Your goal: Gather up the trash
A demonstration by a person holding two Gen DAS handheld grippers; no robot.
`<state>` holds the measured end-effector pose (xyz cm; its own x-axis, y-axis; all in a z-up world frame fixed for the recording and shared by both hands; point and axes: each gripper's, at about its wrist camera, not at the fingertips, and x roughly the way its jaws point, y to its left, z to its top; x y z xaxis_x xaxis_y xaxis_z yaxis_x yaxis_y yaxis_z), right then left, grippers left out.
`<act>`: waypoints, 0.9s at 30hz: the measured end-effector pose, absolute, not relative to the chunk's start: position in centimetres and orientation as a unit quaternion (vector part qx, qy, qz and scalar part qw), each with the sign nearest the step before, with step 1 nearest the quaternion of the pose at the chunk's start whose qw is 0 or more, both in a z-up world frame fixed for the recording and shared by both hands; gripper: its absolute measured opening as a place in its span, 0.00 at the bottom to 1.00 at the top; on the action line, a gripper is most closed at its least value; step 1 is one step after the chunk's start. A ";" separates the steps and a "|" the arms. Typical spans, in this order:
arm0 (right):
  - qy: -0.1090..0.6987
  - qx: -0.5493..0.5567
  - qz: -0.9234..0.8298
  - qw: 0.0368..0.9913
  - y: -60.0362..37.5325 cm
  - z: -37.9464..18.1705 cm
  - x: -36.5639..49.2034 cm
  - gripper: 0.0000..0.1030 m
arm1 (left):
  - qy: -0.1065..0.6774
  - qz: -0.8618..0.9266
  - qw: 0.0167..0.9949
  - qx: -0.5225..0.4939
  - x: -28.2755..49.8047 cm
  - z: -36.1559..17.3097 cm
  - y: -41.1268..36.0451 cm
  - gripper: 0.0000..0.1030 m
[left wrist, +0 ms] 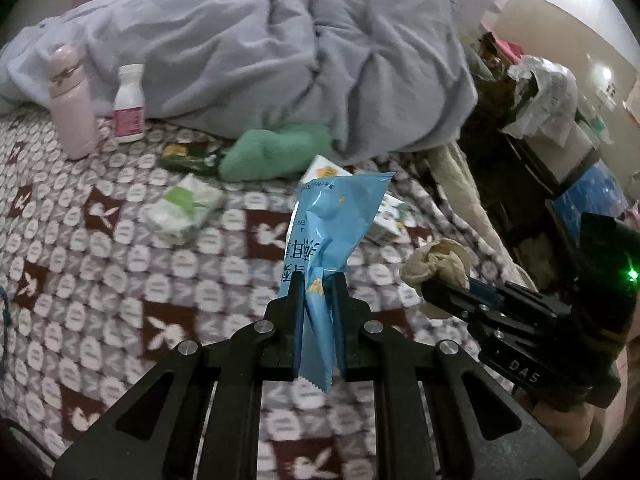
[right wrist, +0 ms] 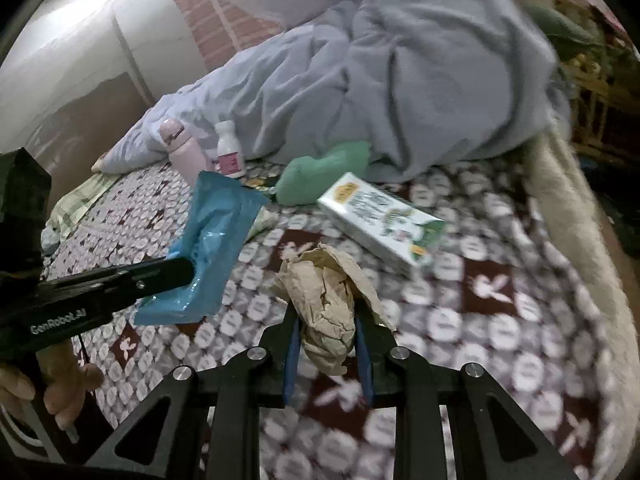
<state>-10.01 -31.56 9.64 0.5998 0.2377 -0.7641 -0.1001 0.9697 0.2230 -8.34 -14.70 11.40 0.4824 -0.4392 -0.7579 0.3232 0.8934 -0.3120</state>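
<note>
Because both pieces of rubbish are already clear of the bed, each sits pinched at its lower end so the bulk stands free above the jaws: the left gripper point(left wrist: 318, 280) has its jaws narrowed tight on the tail of a crinkled light-blue plastic snack wrapper point(left wrist: 332, 224), while the right gripper point(right wrist: 326, 312) has its jaws clamped around a crumpled beige paper ball point(right wrist: 324, 300), the wad bulging up between the blue pads. Held like this, neither piece should snag the patterned maroon-and-white bedspread point(left wrist: 120, 272) on the way to a bin, which no view shows. Just beyond lie items probably still to be sorted: a white-and-green cardboard carton point(right wrist: 380, 220), a soft green-and-white tissue pack point(left wrist: 182, 210), and a dark green flat packet point(left wrist: 186, 156). Farther back, a folded green cloth point(left wrist: 276, 152) rests against the rumpled grey-blue duvet point(left wrist: 260, 48), and a pink flask point(left wrist: 72, 104) and white pill bottle point(left wrist: 129, 104) stand upright beside it, likely keepers rather than trash.
</note>
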 end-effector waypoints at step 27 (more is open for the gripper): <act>0.388 0.122 -0.020 0.913 -43.0 13.4 -18.3 0.23 | 0.434 -0.304 0.848 -0.006 -12.1 13.8 -28.1 0.10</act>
<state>-18.26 -42.98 13.37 0.6974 0.0575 -0.7144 0.1314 0.9696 0.2064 -12.13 -28.12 13.82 0.4391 -0.5202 -0.7325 0.5096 0.8157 -0.2738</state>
